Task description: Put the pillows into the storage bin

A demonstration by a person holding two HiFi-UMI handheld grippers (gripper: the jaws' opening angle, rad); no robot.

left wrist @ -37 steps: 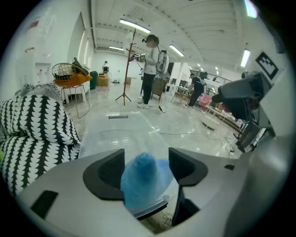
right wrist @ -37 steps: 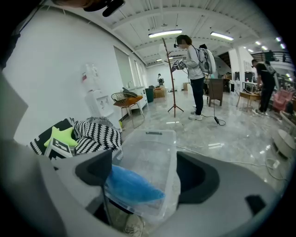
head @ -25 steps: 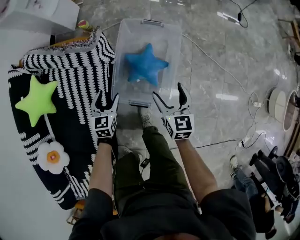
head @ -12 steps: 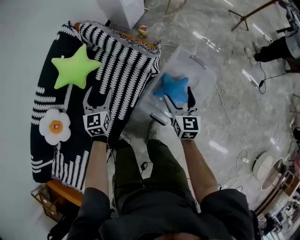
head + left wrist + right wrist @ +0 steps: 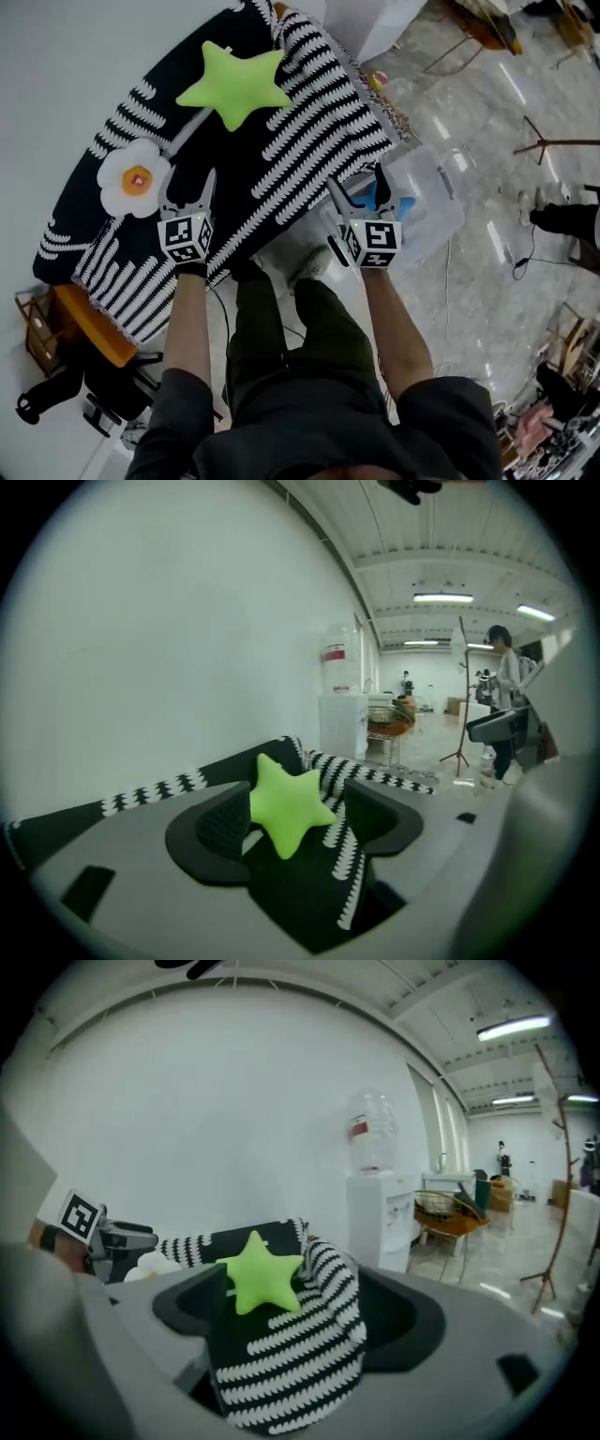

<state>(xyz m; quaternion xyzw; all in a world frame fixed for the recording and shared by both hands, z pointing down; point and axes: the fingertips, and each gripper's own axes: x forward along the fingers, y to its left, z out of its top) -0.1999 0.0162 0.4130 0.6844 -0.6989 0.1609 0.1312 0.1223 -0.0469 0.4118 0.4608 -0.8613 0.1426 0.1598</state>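
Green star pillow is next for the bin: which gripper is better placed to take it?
Probably left. The left gripper is open over the striped blanket, nearer the green star pillow; the right gripper, also open, sits at the blanket's edge by the storage bin.

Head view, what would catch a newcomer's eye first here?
The lime-green star pillow glows at the top against the black-and-white patterned throw, with a white flower pillow lower left. The open left gripper and right gripper hover mid-frame, the right one near a clear bin holding a blue star pillow.
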